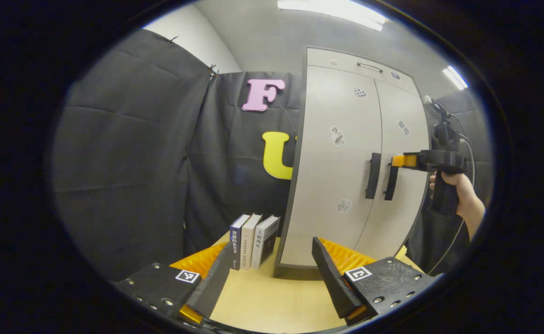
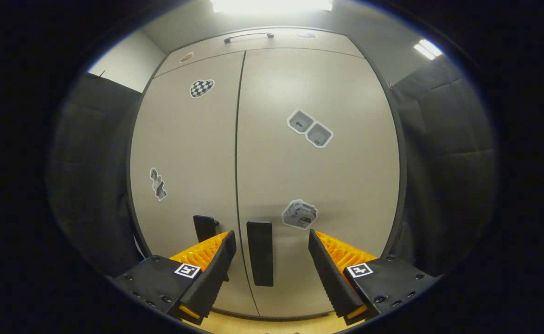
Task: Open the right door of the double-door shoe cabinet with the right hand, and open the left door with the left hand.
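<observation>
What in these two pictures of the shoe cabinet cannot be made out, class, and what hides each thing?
- Cabinet inside: both doors are shut in both views.
- Left door handle: in the right gripper view, its lower part sits behind a finger.
- Book titles: too small in the left gripper view.
- Right gripper contact with the right door handle: too small to tell in the left gripper view.

At the left of your left gripper view, black cloth [image 1: 128, 162] drapes the booth wall, with a pale wall [image 1: 197, 37] above it at upper left. 2 ceiling light strips [image 1: 332, 10] glow along the top. A light wood counter [image 1: 272, 297] spans the bottom, with 3 upright books [image 1: 253, 241] standing on it.
</observation>
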Motion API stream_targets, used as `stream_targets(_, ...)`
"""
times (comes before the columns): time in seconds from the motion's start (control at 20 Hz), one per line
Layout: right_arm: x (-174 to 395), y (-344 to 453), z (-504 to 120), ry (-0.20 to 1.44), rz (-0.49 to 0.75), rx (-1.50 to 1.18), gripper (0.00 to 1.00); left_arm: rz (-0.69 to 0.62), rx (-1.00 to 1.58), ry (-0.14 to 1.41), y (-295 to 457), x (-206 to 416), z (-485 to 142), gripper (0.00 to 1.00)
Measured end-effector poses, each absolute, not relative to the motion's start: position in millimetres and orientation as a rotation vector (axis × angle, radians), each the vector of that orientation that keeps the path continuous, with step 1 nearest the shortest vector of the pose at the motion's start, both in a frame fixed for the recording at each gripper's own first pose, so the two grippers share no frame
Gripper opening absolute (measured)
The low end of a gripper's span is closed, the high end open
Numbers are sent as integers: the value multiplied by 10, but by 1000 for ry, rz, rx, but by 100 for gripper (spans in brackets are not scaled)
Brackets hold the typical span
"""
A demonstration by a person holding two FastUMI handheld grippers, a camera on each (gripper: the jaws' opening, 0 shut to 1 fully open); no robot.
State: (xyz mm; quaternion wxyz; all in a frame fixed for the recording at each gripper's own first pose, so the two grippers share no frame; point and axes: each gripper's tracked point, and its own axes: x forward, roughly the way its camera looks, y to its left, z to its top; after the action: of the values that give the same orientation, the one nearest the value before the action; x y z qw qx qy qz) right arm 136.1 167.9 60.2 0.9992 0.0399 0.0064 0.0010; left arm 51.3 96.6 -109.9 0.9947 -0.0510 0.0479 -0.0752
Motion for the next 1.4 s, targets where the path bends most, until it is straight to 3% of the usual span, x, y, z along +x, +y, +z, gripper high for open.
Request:
stream_targets(0.35,1593,1776,373,66,-9,71,96,-150,-88,120,970,534,-1195,98)
stream_targets(0.5,1670,1777,326,86,-32,75,90,-152,-111,124,1008,535,-1230,98)
stream_targets(0.65,1722,1830,277,105,-23,92,61,-159,-119,114,1032,549,-1207,98)
stream_targets(0.7,1725,1848,261,119,-25,95,46,-160,-116,115,1051,552,-1225,98)
stream_targets(0.75,1729,1850,268,116,-31,95,37,-159,-112,116,1065,557,-1222,99)
stream_targets(1.1,1738,1858,256,88,-23,83,30,-196,-130,136,981,647,-1287,99)
stream_targets(1.3,1714,1863,257,97,40,98,5,-227,-125,124,901,638,-1196,98)
stream_targets(1.4,1692,1864,242,109,56,77,7,-240,-117,127,849,620,-1210,96)
